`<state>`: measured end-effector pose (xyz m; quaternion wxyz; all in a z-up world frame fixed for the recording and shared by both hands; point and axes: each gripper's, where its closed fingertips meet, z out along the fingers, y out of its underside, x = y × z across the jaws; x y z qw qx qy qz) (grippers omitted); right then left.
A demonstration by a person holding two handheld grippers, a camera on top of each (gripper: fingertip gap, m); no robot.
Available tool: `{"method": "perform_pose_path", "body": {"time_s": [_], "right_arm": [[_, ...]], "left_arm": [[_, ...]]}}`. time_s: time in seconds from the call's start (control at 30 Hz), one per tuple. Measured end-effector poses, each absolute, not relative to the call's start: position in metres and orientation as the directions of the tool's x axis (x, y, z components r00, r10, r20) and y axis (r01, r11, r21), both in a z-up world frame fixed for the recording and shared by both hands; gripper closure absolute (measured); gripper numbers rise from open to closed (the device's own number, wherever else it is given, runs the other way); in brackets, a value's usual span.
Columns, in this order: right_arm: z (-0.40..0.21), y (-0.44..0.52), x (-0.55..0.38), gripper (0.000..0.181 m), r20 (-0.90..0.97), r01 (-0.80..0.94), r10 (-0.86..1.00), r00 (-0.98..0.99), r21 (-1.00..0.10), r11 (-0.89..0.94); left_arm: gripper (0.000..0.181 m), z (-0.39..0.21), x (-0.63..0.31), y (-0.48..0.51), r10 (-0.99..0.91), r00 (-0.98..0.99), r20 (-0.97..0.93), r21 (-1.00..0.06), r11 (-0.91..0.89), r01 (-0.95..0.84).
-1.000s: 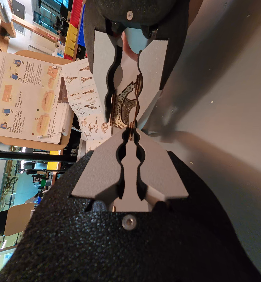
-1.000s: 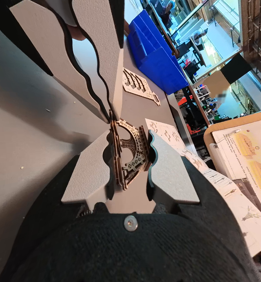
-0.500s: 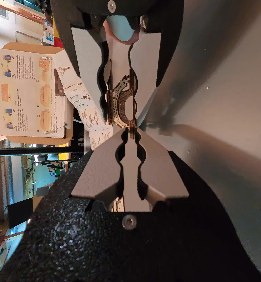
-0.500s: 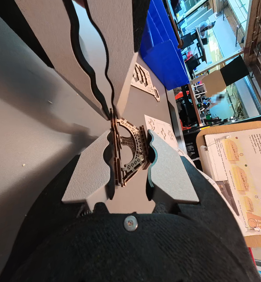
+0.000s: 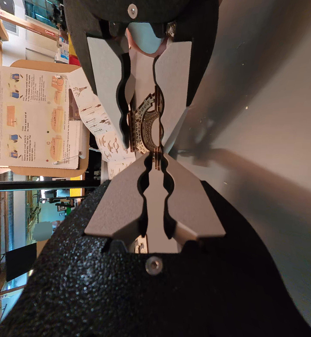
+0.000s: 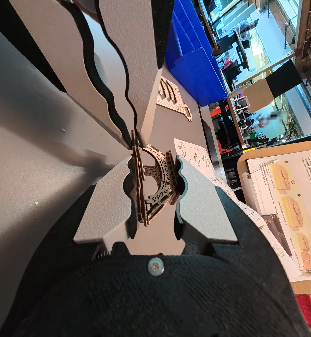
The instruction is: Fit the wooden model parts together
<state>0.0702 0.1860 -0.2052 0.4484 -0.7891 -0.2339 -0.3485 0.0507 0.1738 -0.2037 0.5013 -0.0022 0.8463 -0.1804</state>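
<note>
Holding steady: over the last second only the views shifted. Right tongs (image 6: 153,184) clamp the wooden arch assembly (image 6: 155,184) above the surface (image 6: 41,164); left tongs (image 5: 155,158) pinch its side panel (image 5: 157,161), seating unfinished.

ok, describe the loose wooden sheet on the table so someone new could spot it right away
Start at the blue bin at the far edge of the grey table in the right wrist view. Just in front of it, the wooden sheet lies flat on the table. Unlike the latticed wooden model held between the grippers, it is a pale flat panel with curved cut-outs, and nothing grips it.
</note>
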Motion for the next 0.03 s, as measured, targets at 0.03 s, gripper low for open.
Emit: {"method": "perform_pose_path", "body": {"time_s": [0.03], "right_arm": [[-0.2057, 0.1858, 0.0702, 0.14, 0.762, 0.683, 0.057, 0.645, -0.541, -0.49]], "left_arm": [[0.175, -0.2041, 0.0506, 0.174, -0.192, -0.501, -0.844, -0.315, 0.933, 0.174]]}}
